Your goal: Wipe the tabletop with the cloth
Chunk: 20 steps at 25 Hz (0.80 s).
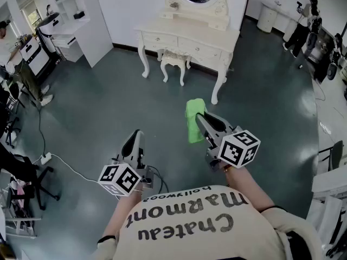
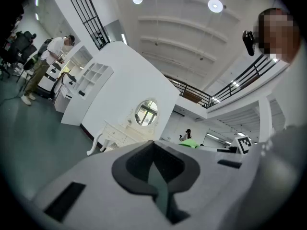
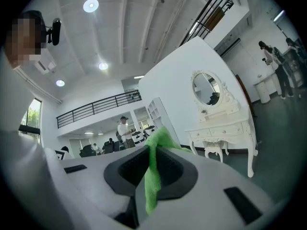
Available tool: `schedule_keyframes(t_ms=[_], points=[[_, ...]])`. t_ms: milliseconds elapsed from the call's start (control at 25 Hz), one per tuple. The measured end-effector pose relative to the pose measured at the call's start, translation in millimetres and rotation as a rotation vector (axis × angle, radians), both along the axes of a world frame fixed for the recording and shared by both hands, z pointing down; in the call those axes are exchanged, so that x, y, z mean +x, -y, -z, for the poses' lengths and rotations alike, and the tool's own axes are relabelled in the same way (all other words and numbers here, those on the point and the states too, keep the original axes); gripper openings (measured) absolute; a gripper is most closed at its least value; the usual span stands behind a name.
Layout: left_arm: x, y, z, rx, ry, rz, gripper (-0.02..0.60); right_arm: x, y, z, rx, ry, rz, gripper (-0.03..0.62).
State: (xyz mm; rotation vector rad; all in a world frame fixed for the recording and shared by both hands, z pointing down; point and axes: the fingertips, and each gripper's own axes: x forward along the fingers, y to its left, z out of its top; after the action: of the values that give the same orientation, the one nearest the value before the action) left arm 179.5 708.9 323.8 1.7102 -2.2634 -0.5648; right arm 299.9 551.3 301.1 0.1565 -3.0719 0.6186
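Head view: right gripper clamps green cloth; left gripper closed, empty; dressing table well ahead, stool beneath.

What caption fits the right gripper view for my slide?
Right tool shut on a green cloth, facing the white dressing table across the room.

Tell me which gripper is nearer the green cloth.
Right. The right gripper is clamped on the cloth; the left gripper is empty, off to the cloth's left.
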Motion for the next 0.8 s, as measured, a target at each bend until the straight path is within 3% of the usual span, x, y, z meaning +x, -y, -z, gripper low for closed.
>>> schedule_keyframes(t_ms=[480,800], points=[[-3.4,-17.4,-5.9,0.002,0.002,-0.012,0.008,-3.8,-14.1,-9.8,-0.010,-0.002,-0.012,0.057],[-18.8,-26.1,-20.2,-0.022,-0.013,-0.015,0.008,-14.3,-11.3,-25.2,-0.070,0.016,-0.045,0.057]])
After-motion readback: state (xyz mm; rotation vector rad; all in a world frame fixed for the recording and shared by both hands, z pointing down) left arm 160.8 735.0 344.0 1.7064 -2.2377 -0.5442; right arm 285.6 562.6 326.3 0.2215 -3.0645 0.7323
